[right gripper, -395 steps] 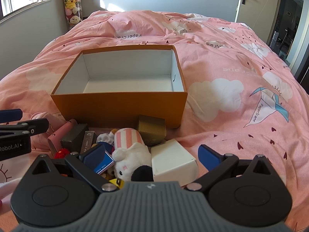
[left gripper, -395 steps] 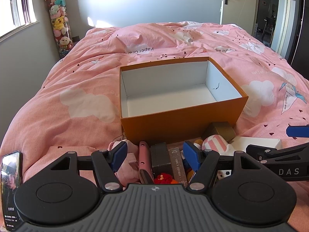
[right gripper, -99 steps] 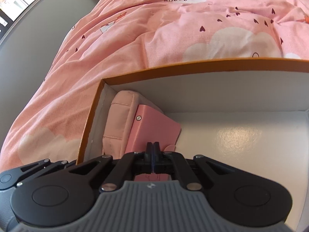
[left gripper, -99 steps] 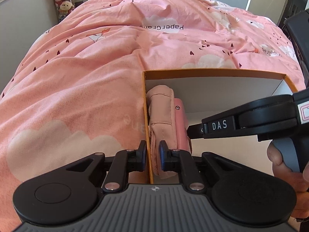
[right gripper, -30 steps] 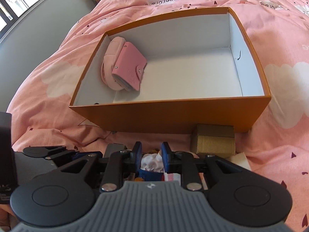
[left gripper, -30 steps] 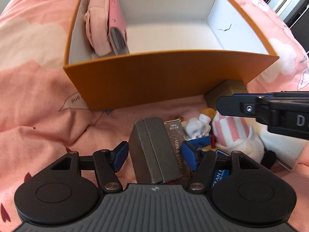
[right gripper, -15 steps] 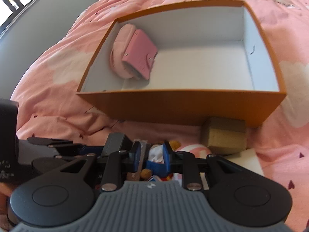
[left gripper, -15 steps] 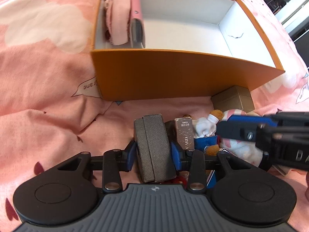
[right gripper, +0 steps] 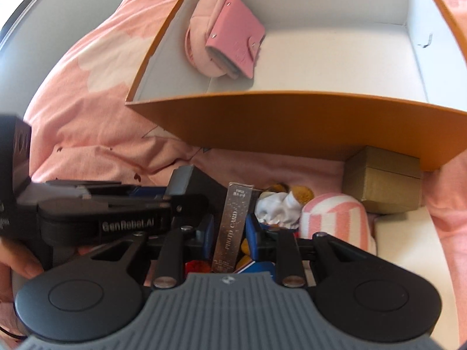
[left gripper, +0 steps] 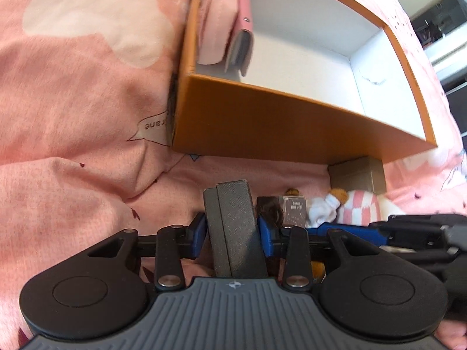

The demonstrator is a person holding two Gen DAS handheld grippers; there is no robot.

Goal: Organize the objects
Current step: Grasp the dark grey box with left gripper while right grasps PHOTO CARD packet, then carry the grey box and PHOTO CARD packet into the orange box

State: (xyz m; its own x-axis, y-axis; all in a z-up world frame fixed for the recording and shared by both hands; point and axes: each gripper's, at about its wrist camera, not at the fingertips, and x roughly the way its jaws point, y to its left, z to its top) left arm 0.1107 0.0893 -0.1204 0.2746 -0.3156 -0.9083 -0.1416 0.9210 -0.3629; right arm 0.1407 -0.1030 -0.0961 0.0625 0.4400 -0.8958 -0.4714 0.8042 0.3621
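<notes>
- A second ago the left gripper [left gripper: 232,230] stood wide; it has closed onto the dark grey case [left gripper: 235,227] beside the orange box [left gripper: 292,125].
- Right gripper [right gripper: 228,232] straddles the photo card box [right gripper: 233,227], seemingly not pinching.

Looking down past the right gripper [right gripper: 229,233], jaws standing either side of an upright silver card box [right gripper: 233,227], contact unclear. Sitting behind the silver card box: an orange box [right gripper: 292,122] holding a pink pouch [right gripper: 201,43] and pink wallet [right gripper: 236,32]. Lying right of it: a striped plush [right gripper: 335,221], a brown carton [right gripper: 382,183]. Reaching in from its left: the left gripper [right gripper: 125,215].
</notes>
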